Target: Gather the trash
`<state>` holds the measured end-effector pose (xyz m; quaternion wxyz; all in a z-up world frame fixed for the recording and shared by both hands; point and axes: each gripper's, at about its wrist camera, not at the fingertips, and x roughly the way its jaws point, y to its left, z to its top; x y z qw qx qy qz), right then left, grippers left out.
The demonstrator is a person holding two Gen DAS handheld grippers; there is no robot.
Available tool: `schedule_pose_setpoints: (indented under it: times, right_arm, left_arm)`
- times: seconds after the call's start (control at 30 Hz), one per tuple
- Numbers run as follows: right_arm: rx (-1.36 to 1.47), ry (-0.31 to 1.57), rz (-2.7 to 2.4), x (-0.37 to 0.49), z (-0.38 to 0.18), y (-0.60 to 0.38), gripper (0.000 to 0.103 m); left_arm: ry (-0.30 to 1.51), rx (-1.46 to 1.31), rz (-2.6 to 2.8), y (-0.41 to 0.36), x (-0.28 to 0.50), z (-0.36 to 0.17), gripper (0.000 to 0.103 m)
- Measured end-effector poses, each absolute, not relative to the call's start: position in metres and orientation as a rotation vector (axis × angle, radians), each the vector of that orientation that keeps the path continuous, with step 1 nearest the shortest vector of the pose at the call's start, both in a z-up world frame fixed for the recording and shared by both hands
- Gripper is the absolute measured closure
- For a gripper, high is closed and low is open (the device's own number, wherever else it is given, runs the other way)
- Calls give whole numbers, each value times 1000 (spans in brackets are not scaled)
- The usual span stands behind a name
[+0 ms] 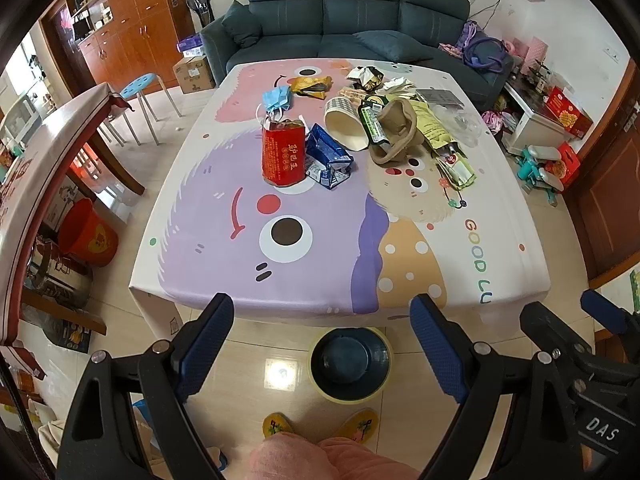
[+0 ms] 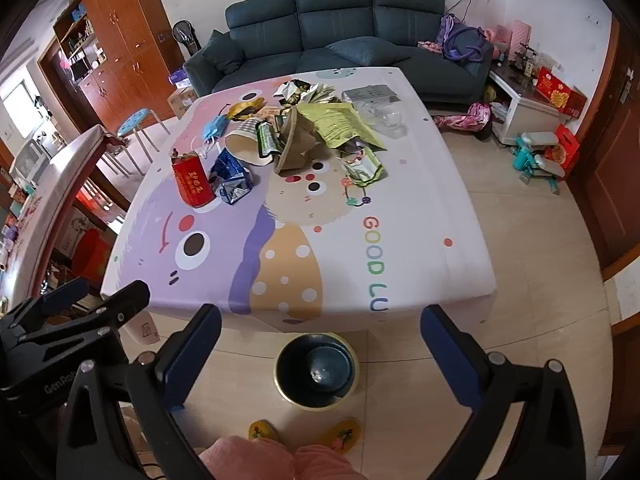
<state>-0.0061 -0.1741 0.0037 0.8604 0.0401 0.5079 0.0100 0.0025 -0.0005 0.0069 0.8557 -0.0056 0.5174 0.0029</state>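
Though half-buried, paper cup (image 1: 345,122) there.

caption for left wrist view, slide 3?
Open left tool above the bin, trash piled on the table.

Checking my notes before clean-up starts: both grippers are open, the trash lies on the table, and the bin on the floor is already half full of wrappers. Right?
Not quite. The bin looks empty in the right wrist view; no wrappers show inside. The rest holds: left gripper and right gripper are open, trash on the table.
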Motion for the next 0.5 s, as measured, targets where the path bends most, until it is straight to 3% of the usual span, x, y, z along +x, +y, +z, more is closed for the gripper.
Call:
schedule_pose_setpoints:
  times: [0.13, 0.5]
  right_arm:
    - [96, 1097, 48, 6, -3, -168, 18]
    - [158, 1124, 22, 59, -19, -147, 19]
  left_arm:
    - [1097, -13, -9, 2, 9, 9, 14]
    - [1116, 1, -30, 42, 75, -2, 14]
